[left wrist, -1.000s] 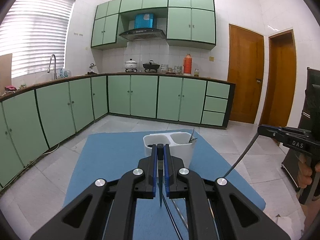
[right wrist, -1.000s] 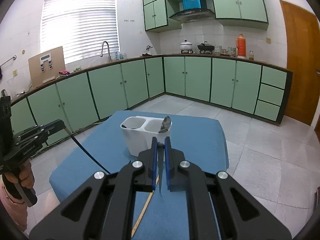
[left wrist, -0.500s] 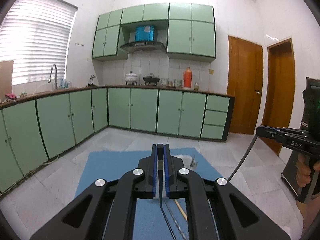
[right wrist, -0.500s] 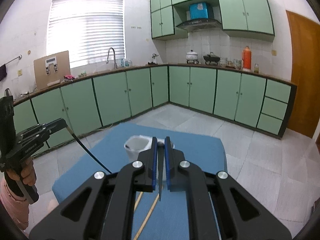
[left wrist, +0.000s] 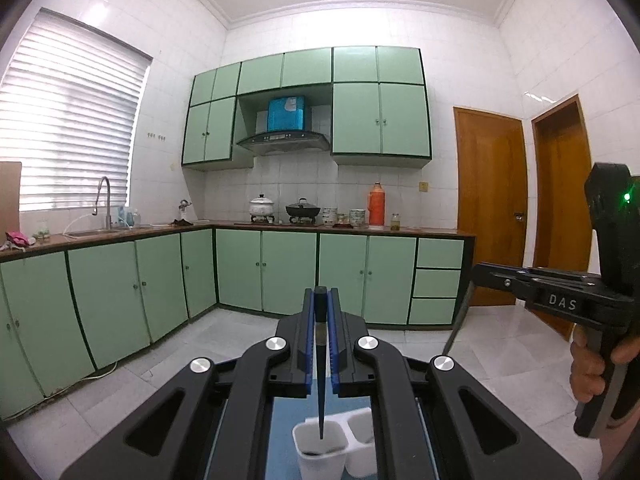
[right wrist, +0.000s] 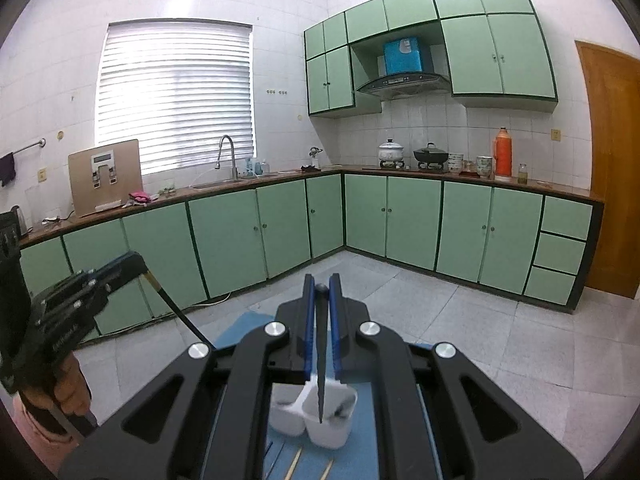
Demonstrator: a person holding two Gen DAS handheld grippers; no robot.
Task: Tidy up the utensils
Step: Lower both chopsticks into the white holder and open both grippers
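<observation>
Left gripper [left wrist: 320, 300]: I read the jaws as closed on a thin dark chopstick [left wrist: 320, 380] that hangs point-down between the blue pads.
Left chopstick tip: over the white holder [left wrist: 320, 456], at the left compartment as this view shows it; I cannot tell whether it touches.
Right gripper [right wrist: 321, 288]: jaws clamped on a second dark chopstick [right wrist: 321, 384], also point-down.
Right chopstick tip: over the nearer compartment of the holder [right wrist: 332, 432] in the right wrist view; contact not clear.
Holder: white, two compartments, standing on the blue mat [right wrist: 360, 448]; something dark lies inside, too blurred for me to identify.
Loose sticks: two pale wooden chopsticks [right wrist: 295, 462] lie on the mat just in front of the holder.
Writing, right gripper body: "DAS" in raised letters [left wrist: 562, 302], seen from the left camera; a green light glows on the handle above it.
Writing, left gripper body: a line of small print along the side [right wrist: 66, 338], too blurred for me to read.
Hands: one hand [left wrist: 592, 364] wraps the right handle; the other hand [right wrist: 68, 384] wraps the left handle, pink sleeve below it.
Background labels: blue box [left wrist: 286, 114] above the hood, printing not legible.
</observation>
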